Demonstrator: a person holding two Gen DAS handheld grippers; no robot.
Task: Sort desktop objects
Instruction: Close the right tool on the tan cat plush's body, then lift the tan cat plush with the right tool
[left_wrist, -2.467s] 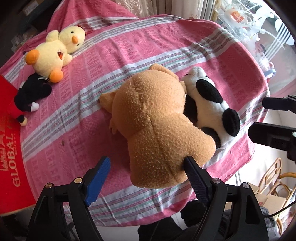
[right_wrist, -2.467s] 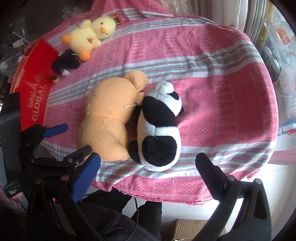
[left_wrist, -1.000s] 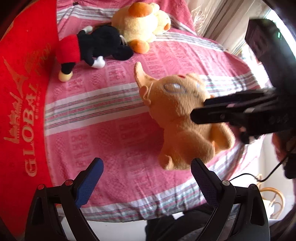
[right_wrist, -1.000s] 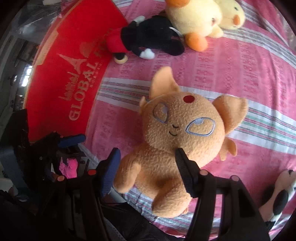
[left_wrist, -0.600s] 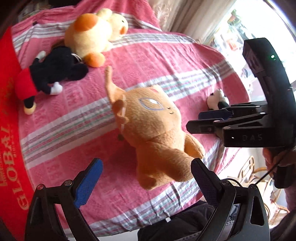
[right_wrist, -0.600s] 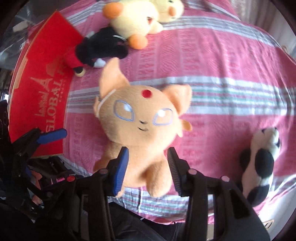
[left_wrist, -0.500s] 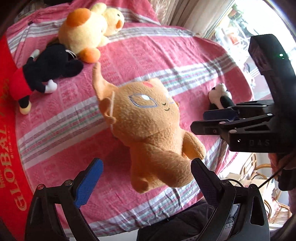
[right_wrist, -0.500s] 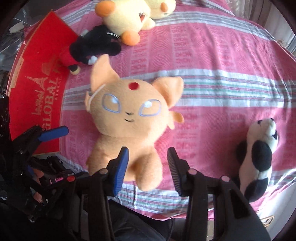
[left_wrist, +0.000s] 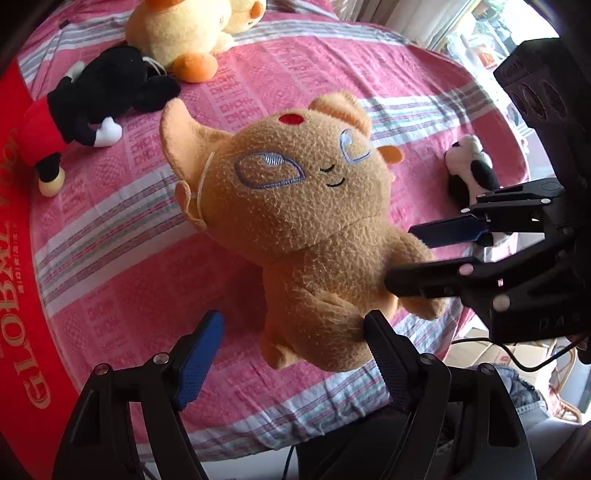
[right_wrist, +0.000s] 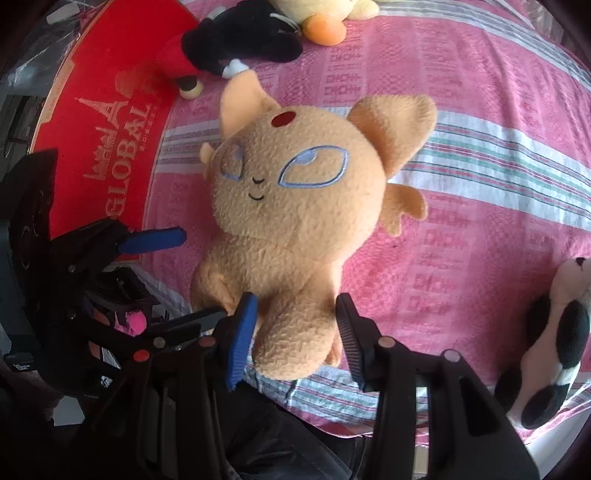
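Right wrist view: right tongs (right_wrist: 293, 328) pinching tan plush (right_wrist: 295, 206), left tongs (left_wrist: 295, 343) closing around it, panda (right_wrist: 557, 343) nearby.

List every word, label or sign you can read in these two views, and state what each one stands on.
"GLOBAL", gold letters under a tower emblem: on the red board.
Small gold characters beside "GLOBAL": too small to read.
Woven characters repeated across the pink cloth: too blurred to read.
Faint embossed letters on the right gripper body: not readable.
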